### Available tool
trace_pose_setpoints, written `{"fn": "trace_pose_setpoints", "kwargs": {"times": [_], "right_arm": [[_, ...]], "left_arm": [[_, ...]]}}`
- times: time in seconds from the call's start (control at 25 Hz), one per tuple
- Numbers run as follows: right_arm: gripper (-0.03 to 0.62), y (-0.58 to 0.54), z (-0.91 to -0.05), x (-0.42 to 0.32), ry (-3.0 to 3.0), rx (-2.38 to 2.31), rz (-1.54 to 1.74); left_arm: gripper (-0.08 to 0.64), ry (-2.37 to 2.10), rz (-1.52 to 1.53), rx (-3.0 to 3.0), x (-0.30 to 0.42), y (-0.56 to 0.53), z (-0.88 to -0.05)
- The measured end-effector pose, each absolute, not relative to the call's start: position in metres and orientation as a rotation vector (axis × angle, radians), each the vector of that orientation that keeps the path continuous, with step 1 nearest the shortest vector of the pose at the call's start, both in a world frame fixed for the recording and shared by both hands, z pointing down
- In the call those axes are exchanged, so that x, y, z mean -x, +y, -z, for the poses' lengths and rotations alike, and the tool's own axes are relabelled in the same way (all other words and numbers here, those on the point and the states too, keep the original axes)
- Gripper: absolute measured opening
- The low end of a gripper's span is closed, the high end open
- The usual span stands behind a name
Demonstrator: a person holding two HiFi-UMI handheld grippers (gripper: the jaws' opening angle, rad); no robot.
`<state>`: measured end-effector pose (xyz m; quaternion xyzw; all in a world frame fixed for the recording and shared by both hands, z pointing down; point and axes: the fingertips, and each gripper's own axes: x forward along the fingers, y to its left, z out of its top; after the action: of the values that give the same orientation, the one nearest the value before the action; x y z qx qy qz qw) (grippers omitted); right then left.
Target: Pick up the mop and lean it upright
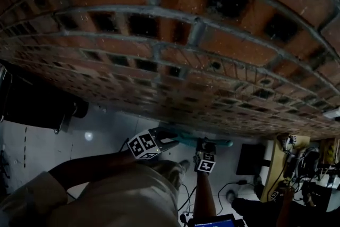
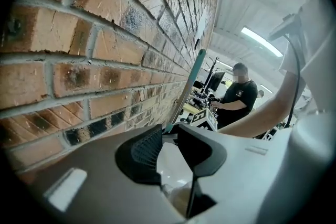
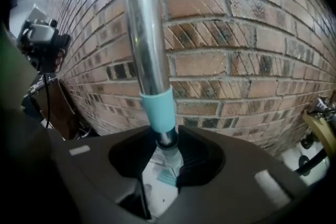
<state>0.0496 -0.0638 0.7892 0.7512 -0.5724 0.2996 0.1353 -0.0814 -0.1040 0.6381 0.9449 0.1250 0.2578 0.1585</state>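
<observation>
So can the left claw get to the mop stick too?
Looks like yes: the mop stick runs up from right between the tips of the left claw, which seem to pinch it. Nothing is in the way; the brick wall sits off to the side.

It looks like a workshop or robotics lab. A bare brick wall (image 1: 159, 34) runs beside a pale painted floor (image 1: 42, 151) where cables (image 1: 232, 184) trail. A desk (image 1: 277, 165) at the side is heaped with gear and wires. Further along the wall, a person (image 2: 239, 97) stands at more cluttered equipment near a monitor (image 2: 215, 81), under a strip light (image 2: 260, 42).
</observation>
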Motion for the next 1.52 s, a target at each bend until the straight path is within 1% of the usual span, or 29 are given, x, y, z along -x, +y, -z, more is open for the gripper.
{"fn": "trace_pose_setpoints", "kwargs": {"times": [0.24,0.48,0.68,1.04,1.52], "right_arm": [[0.128,-0.041,-0.777,-0.051,-1.631,-2.181,-0.851],[0.128,-0.031,-0.741,-0.052,-1.647,-2.234,-0.802],[0.128,-0.021,-0.696,-0.065,-1.677,-2.284,-0.751],[0.127,0.005,-0.62,-0.091,-1.766,-2.339,-0.67],[0.127,0.048,-0.527,-0.133,-1.774,-2.5,-0.453]], "left_arm": [[0.106,0.357,-0.709,-2.737,0.08,-0.107,-0.634],[0.106,0.36,-0.692,-2.8,0.077,-0.104,-0.619],[0.106,0.331,-0.653,-2.798,0.065,-0.094,-0.605],[0.104,0.247,-0.581,-2.784,0.024,-0.079,-0.575],[0.104,0.37,-0.52,-2.844,-0.041,-0.05,-0.524]]}}
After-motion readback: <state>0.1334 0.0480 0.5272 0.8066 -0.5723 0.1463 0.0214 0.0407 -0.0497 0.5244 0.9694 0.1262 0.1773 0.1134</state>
